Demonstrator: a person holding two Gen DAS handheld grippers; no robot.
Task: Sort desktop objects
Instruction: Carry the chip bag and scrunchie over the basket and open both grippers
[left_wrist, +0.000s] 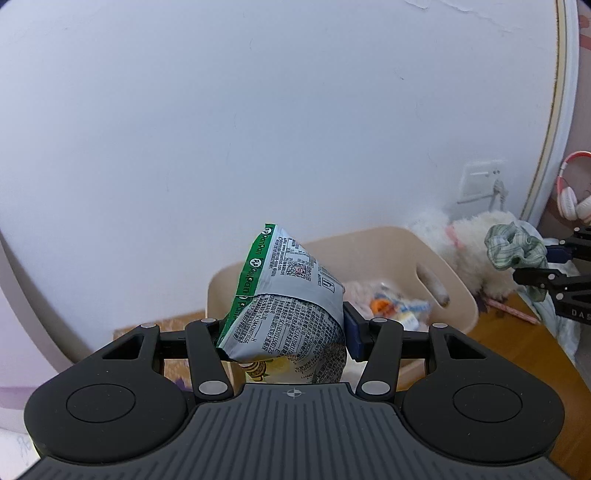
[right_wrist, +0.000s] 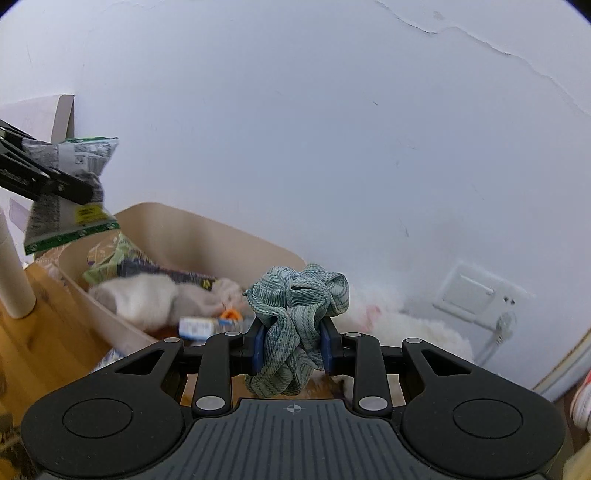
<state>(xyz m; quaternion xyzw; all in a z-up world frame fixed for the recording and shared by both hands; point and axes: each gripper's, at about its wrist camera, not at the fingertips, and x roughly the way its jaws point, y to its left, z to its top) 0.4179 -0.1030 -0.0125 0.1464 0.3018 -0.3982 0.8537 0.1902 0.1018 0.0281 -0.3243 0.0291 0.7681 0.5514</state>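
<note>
My left gripper (left_wrist: 282, 326) is shut on a green and silver snack packet (left_wrist: 291, 295) and holds it in the air in front of a beige storage bin (left_wrist: 458, 291). The packet (right_wrist: 70, 192) and left gripper (right_wrist: 48, 177) also show at the left of the right wrist view. My right gripper (right_wrist: 291, 345) is shut on a green checked fabric scrunchie (right_wrist: 295, 314), held above the desk to the right of the bin (right_wrist: 207, 236). The scrunchie (left_wrist: 515, 251) and right gripper (left_wrist: 546, 269) show at the right edge of the left wrist view.
The bin holds a white plush item (right_wrist: 140, 299), snack packets (right_wrist: 122, 262) and small wrappers (right_wrist: 207, 325). A white fluffy toy (left_wrist: 476, 243) lies right of the bin on the wooden desk (left_wrist: 517, 339). A wall socket (right_wrist: 476, 295), pink headphones (left_wrist: 570, 192) and a white cylinder (right_wrist: 14, 280) are nearby.
</note>
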